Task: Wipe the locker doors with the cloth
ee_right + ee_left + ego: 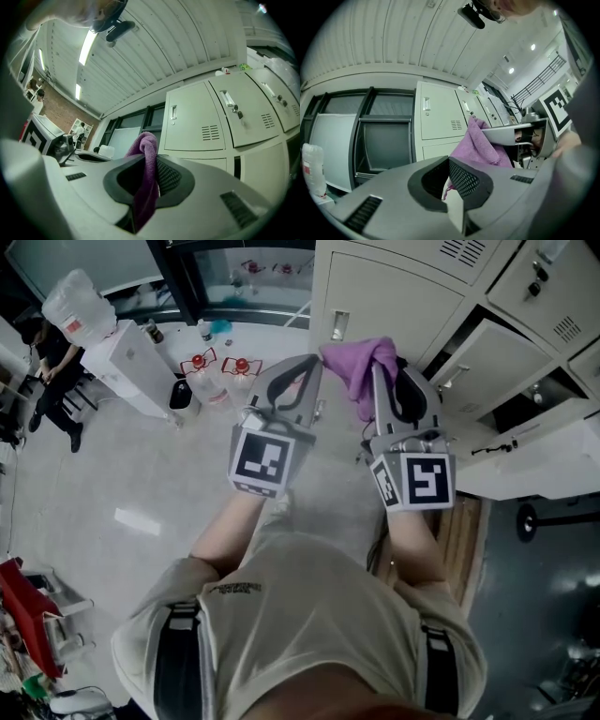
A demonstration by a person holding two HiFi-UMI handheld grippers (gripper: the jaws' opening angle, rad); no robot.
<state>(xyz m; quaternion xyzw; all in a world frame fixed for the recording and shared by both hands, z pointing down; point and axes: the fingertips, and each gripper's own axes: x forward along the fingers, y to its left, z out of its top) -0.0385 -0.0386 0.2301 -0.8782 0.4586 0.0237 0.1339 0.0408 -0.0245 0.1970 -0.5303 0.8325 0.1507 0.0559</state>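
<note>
Head view, nearest first: the person's pale shirt (309,615), both forearms stretched forward over the floor (141,474).

Left gripper (315,362): jaws drawn in to a narrow slit. A sliver of purple shows in the slit; cannot tell whether it is pinched or only seen through.

Right gripper (147,187): jaws clamped on the purple cloth (356,367). The cloth bunches above the fingertips and one fold hangs down between the jaws. Its left corner lies just beside the left gripper's tip.

Beyond: cream locker doors (394,296), closed, apart from the cloth; one lower door (497,352) at the right stands ajar.

Far left: two clear jugs (220,376) on the floor beside a white dispenser (131,367) with a water bottle (80,306) on top; a second person (52,371) at the left edge.
</note>
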